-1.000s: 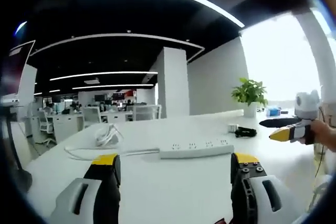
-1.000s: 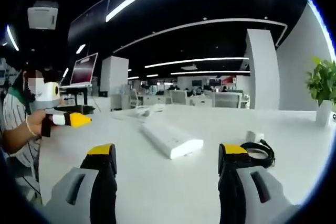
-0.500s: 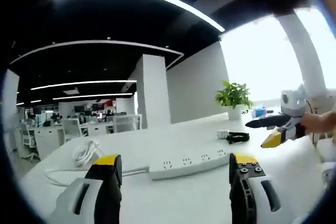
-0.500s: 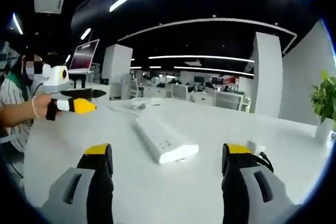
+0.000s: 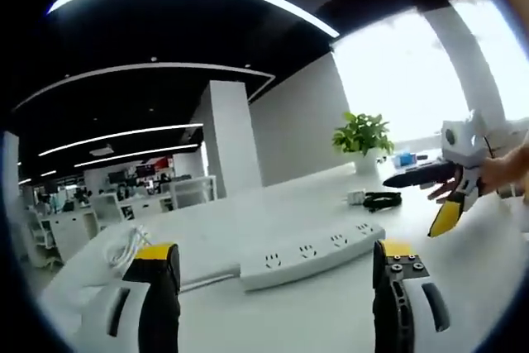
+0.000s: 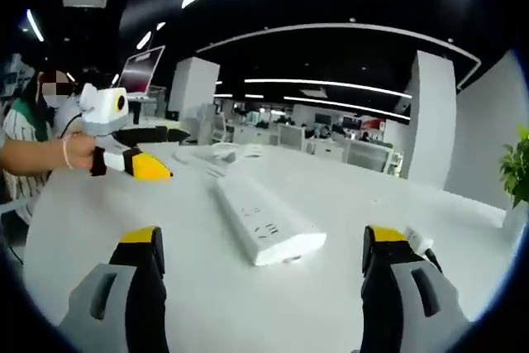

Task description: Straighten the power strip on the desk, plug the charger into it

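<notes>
Left tool (image 5: 273,266), left gripper view: jaws spread wide, nothing held, poised above the white table (image 5: 331,320). Just ahead of the jaws, the white power strip (image 5: 312,251) lies crosswise on the table, sockets up, its white cord (image 5: 124,244) coiled ahead-left. Farther ahead-right lies the charger (image 5: 376,199) with its black cable; beyond it, a potted plant (image 5: 362,140). The right tool (image 5: 442,196) enters from the right, held in a person's hand (image 5: 504,175).

Right tool (image 6: 260,258), right gripper view: jaws equally wide apart and empty. The power strip (image 6: 266,222) runs lengthwise straight ahead between them; the charger (image 6: 420,243) sits beside the right jaw. Ahead-left, the left tool (image 6: 136,163) hovers over the table (image 6: 99,221)
</notes>
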`<state>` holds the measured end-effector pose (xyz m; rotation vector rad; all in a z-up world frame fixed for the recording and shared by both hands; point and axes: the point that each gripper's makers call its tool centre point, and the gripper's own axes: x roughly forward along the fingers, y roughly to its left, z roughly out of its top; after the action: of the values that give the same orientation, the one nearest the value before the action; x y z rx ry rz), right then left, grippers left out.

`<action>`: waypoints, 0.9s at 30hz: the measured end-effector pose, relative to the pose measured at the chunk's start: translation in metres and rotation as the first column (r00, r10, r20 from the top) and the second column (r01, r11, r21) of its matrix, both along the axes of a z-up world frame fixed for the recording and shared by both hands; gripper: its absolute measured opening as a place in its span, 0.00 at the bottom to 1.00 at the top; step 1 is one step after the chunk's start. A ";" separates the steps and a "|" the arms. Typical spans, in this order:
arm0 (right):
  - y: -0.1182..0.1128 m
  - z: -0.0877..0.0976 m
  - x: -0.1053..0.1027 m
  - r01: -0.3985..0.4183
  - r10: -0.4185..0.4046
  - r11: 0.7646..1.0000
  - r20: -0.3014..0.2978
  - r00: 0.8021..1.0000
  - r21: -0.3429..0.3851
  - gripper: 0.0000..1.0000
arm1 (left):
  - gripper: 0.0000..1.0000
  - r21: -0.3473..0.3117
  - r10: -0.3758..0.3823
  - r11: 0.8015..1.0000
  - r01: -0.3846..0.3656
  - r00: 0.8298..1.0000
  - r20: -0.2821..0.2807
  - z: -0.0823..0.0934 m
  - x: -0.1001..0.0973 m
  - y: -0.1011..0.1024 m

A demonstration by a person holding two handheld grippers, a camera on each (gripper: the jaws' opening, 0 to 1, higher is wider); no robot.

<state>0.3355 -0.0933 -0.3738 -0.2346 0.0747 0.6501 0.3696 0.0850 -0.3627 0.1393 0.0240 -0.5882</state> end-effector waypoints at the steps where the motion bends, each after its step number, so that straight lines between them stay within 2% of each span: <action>1: 0.001 0.000 0.002 0.002 -0.002 1.000 0.002 1.000 0.001 1.00 | 0.99 0.003 0.000 1.000 0.000 1.000 -0.003 -0.001 0.003 0.000; 4: -0.002 -0.001 0.007 0.026 -0.025 1.000 0.006 1.000 -0.017 0.99 | 0.99 -0.004 -0.009 1.000 0.009 0.999 -0.044 -0.007 0.012 0.000; 7: -0.003 -0.006 0.014 0.040 -0.041 0.998 -0.006 0.999 -0.038 0.96 | 0.99 -0.001 -0.004 1.000 0.004 0.999 -0.043 -0.012 0.024 0.003; 9: -0.003 -0.011 0.018 0.048 -0.049 0.997 -0.026 0.998 -0.054 0.96 | 0.98 0.026 0.001 1.000 0.000 0.999 -0.033 -0.015 0.033 0.005; 12: -0.003 -0.020 0.023 0.054 -0.058 0.996 -0.060 0.997 -0.065 0.94 | 0.99 0.063 -0.046 0.997 0.047 0.999 -0.021 -0.020 0.041 -0.001; 15: -0.002 -0.031 0.026 0.058 -0.066 0.996 -0.111 0.992 -0.071 0.93 | 0.99 0.091 -0.051 0.994 0.053 0.998 -0.034 -0.026 0.053 -0.001; 19: -0.002 -0.039 0.027 0.065 -0.074 0.995 -0.134 0.988 -0.070 0.92 | 0.99 0.105 -0.055 0.993 0.061 0.996 -0.068 -0.032 0.064 -0.001; 24: -0.001 -0.043 0.028 0.065 -0.074 0.996 -0.164 0.984 -0.064 0.91 | 0.94 0.089 -0.083 0.992 0.093 0.990 -0.112 -0.038 0.072 -0.005; 27: -0.001 -0.041 0.030 0.068 -0.077 0.996 -0.167 0.983 -0.062 0.90 | 0.95 0.076 -0.096 0.991 0.107 0.985 -0.140 -0.042 0.077 -0.006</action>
<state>0.3654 -0.0943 -0.4151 -0.2289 0.2644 0.5951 0.4466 0.0787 -0.4049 0.1823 0.1750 -0.6985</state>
